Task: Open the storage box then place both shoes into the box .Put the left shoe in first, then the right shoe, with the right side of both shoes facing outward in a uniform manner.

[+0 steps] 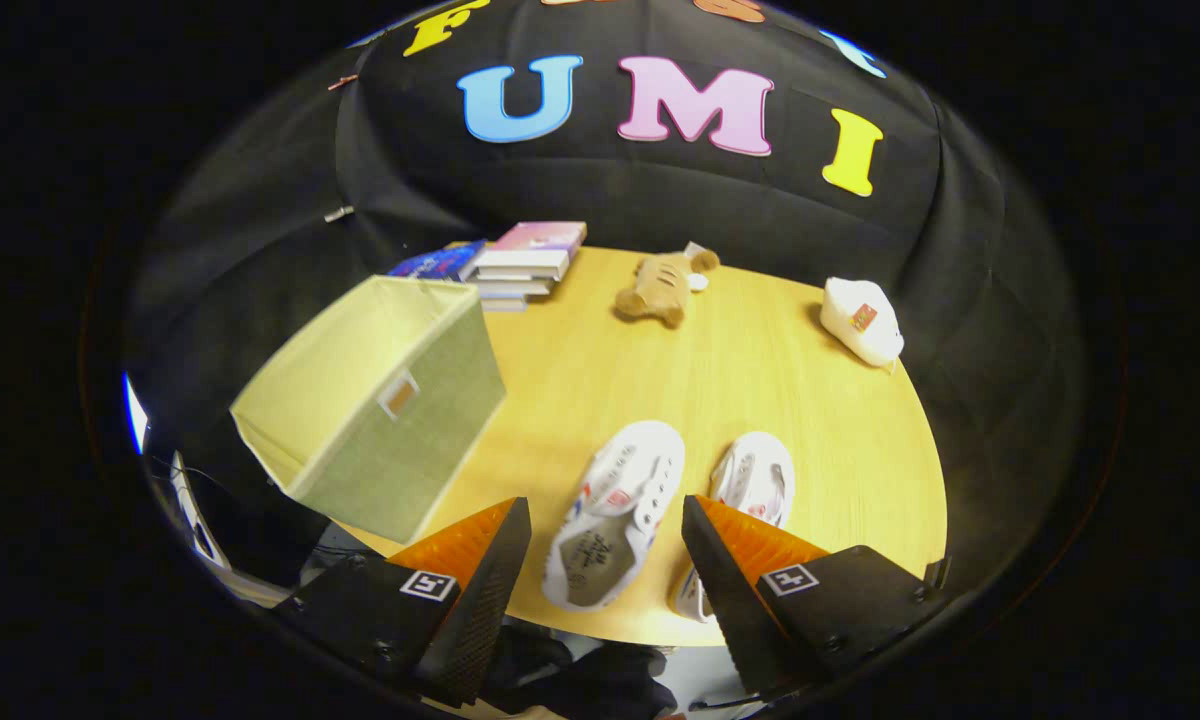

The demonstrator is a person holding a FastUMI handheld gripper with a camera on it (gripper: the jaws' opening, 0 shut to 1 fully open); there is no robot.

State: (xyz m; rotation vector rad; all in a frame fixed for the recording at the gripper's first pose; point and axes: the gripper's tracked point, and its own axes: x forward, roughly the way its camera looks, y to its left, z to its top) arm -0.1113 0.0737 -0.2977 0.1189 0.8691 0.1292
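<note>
The round wooden worktop [760, 400] is cut off at its near edge by the tool's two fingers, and its far rim meets the black cloth wall. The storage box [375, 400], a pale green fabric cube with a small pull tab on its facing side, sits at the worktop's left edge, partly overhanging it, ahead and left of the tool; its top is open, though most of its inside is hidden from here. The tool [605, 540] hangs spread wide above the near edge, gripping nothing. One white shoe [615, 515] lies between the fingers, opening up, its printed insole visible, toe pointing away. The second white shoe [760, 480] lies just beside it to the right, and the right finger [735, 560] covers its heel half. Which shoe is left or right is hard to tell.

Beyond the box, a stack of books [525, 262] rests at the far left rim, its lower volumes partly hidden. A soft tan plush toy [663, 285] lies near the far middle. A small white pouch [862, 320] with a coloured patch sits well apart at the far right.
</note>
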